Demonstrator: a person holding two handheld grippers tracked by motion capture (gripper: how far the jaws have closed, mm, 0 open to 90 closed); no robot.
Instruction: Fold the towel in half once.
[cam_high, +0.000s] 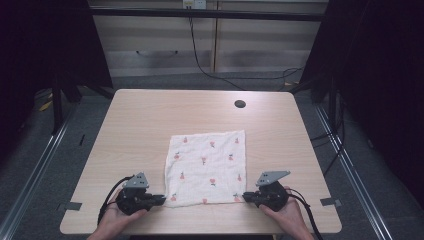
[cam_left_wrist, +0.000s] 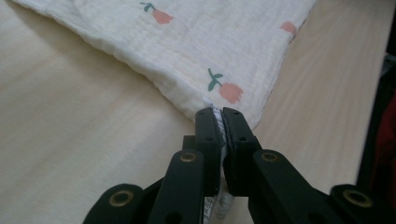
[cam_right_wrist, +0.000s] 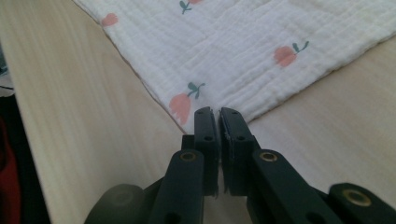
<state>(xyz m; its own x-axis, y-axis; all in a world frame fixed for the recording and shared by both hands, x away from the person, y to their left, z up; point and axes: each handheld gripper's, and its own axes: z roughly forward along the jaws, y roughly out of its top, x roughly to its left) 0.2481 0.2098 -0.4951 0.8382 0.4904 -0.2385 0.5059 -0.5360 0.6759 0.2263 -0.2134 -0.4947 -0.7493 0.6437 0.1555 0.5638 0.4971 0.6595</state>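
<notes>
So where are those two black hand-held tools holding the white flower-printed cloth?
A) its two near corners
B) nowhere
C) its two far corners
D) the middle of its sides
A: the left tool and right tool each pinch a near corner of the white flower-printed cloth.

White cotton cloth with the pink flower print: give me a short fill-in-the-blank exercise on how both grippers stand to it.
1. The white cotton cloth with pink flowers lies spread flat on the light wooden ____.
2. The left gripper is shut on the cloth's near-left ____.
3. The right gripper is ____ on the near-right corner.
4. A round dark ____ sits in the tabletop beyond the cloth.

Missing words: table; corner; shut; hole
</notes>
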